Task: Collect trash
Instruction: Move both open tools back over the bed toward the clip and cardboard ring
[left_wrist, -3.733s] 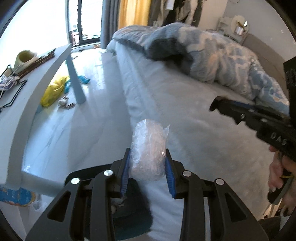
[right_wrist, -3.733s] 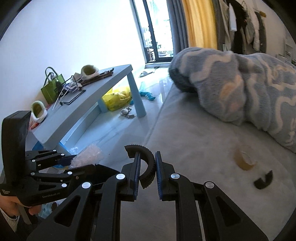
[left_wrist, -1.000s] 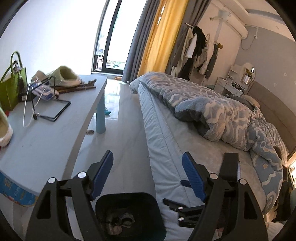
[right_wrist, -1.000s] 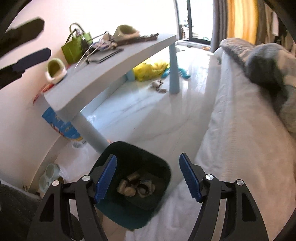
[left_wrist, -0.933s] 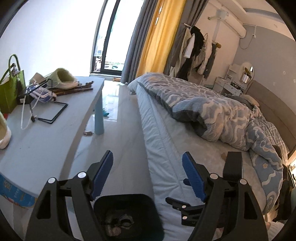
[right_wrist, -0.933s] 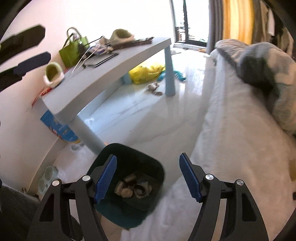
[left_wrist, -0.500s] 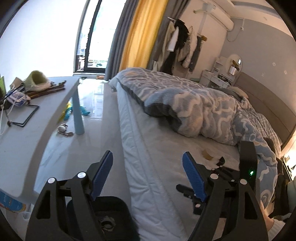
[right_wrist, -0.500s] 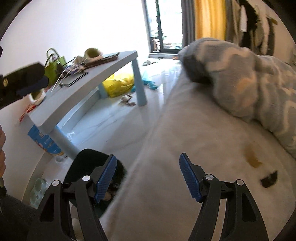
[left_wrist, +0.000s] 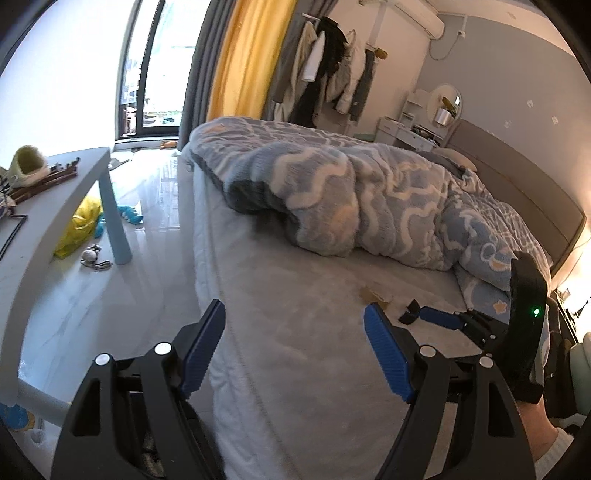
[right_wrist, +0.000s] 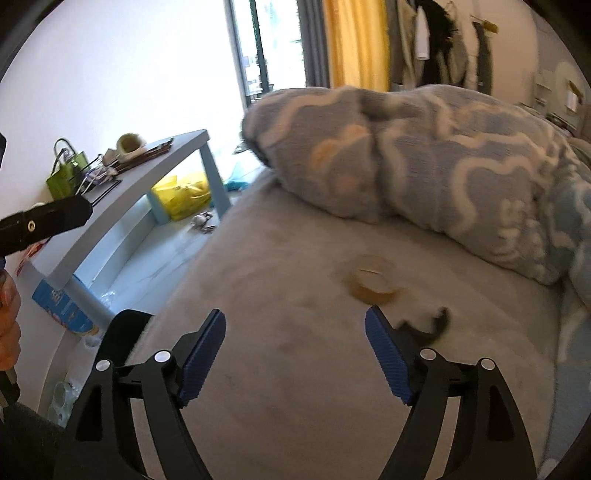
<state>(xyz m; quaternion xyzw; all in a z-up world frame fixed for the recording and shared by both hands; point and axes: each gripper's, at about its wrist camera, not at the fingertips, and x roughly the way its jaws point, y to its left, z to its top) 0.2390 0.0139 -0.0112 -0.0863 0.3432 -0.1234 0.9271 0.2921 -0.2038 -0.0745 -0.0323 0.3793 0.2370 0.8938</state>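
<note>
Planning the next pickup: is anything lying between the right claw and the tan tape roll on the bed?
Nothing visible does. The right claw is open and empty above bare grey bed sheet; the tan tape roll lies ahead, with a curved black plastic scrap beside it, off the direct line.

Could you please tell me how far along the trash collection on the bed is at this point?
Partly done: the black bin beside the bed is in view, though its contents are hidden. In hand: nothing; the left tool and right tool are open and empty, the right having just opened wider. Left: the tan tape roll and black curved scrap on the sheet.
</note>
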